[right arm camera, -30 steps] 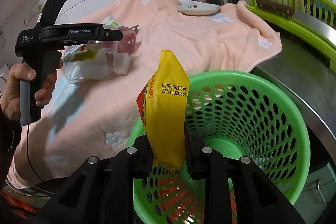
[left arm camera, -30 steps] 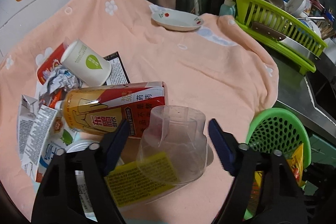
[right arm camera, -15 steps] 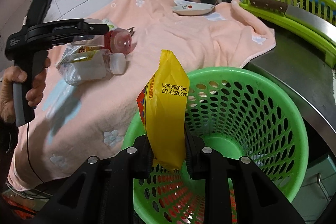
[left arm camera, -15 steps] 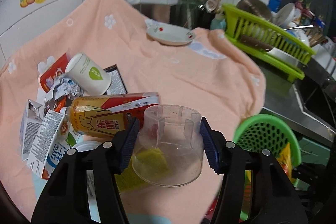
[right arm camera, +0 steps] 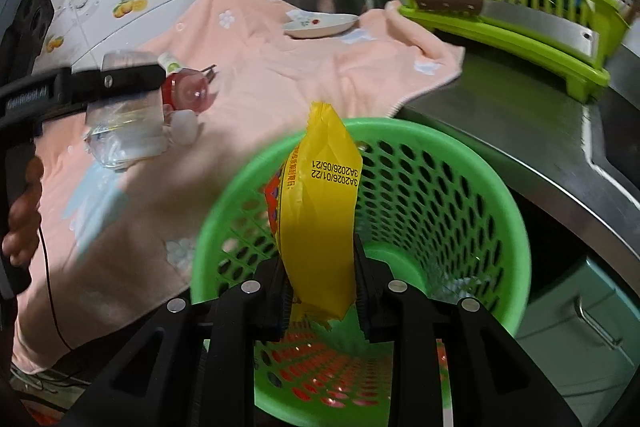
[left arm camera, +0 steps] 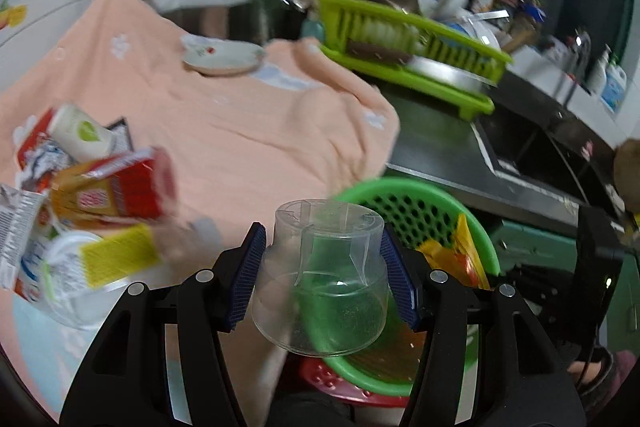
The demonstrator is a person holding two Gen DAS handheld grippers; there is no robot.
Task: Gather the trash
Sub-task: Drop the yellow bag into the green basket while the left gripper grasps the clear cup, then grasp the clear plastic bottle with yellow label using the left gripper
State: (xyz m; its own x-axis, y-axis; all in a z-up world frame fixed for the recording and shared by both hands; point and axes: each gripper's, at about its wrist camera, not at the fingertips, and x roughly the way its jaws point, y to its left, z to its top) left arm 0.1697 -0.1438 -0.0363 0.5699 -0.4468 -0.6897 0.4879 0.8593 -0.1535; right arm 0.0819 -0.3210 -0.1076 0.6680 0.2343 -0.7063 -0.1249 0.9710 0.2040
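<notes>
the left gripper [left arm camera: 322, 273] pinches a clear plastic cup [left arm camera: 320, 277] between its blue pads [left arm camera: 249, 275], one pad pressed against each side of the cup wall. the cup is held off the cloth, its closed end pointing away from the camera and its open mouth toward it, and the green of the basket shows through it. in the left wrist view the green basket [left arm camera: 486, 247] sits just past the cup, below the edge of the counter, with a yellow wrapper [left arm camera: 452, 255] standing in its mouth.

the right gripper [right arm camera: 320, 291] is clamped on that same yellow wrapper [right arm camera: 320, 211], which stands upright between the two fingers, a printed date code near its top. it hangs over the open mouth of the green basket [right arm camera: 508, 227] and is not dropped in (the basket floor below shows only blurred pale bits).

the rest of the trash lies on the peach towel [left arm camera: 224, 131] at the left: a red and gold can [left arm camera: 112, 191] on its side, a white paper cup [left arm camera: 80, 133] behind it, crumpled cartons [left arm camera: 20, 223] and a yellow label [left arm camera: 120, 259] on clear plastic, all smeared by motion blur. a small white dish [left arm camera: 222, 57] sits farther back on the towel, and a lime green dish rack [left arm camera: 412, 43] stands on the steel counter [left arm camera: 436, 151] to the right. from the right wrist view the left gripper [right arm camera: 132, 83] appears side-on with the clear cup [right arm camera: 128, 131] in it, above the towel.
</notes>
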